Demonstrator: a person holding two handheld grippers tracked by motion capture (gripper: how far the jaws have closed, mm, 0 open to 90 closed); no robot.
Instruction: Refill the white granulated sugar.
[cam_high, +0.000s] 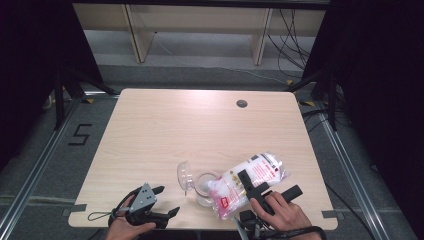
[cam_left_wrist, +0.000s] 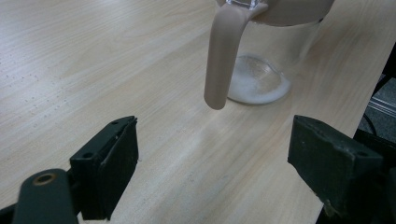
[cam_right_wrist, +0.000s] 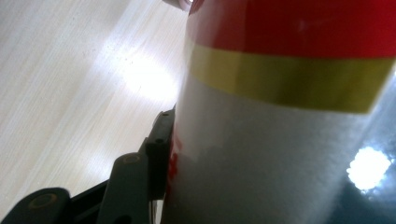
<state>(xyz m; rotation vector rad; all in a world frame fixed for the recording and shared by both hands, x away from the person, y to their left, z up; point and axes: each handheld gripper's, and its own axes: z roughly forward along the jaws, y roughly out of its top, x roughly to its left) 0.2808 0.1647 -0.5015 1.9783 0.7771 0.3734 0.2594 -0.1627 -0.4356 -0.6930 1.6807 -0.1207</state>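
Soft clear plastic bag (cam_high: 250, 181) of white powder, with red and yellow print, held up and tipped over the near right part of the table. Lower end of the bag pointing to about 8 o'clock, down at the mouth of the jar; upper end up toward 2 o'clock. In the right gripper view, a big white bag wall (cam_right_wrist: 280, 154) with a red band and a yellow band, pressed tight against one black jaw.

Right gripper (cam_high: 256, 186) clamped on the middle of the bag, jaws partway closed with the bag squeezed between them. Right hand (cam_high: 280, 212) behind it, at 5 o'clock from the bag.

Round clear glass jar (cam_high: 204, 187) standing on the table, just at the bag's lower end. A little white powder lying in the bottom (cam_left_wrist: 257, 84). Clear lid (cam_high: 185, 175) flipped open, hanging off the jar at 10 o'clock. Tan band around the jar's top, with a tan strap (cam_left_wrist: 224, 51) hanging down its side.

Left gripper (cam_high: 162, 200) low over the near left edge, at 8 o'clock from the jar, well apart from it. Jaws wide open, nothing between them, just bare wood. Left hand (cam_high: 127, 227) wrapped around its body.

Light wooden table (cam_high: 165, 130) with rounded corners under it all. Small dark round hole (cam_high: 242, 103) far off at 12 o'clock.
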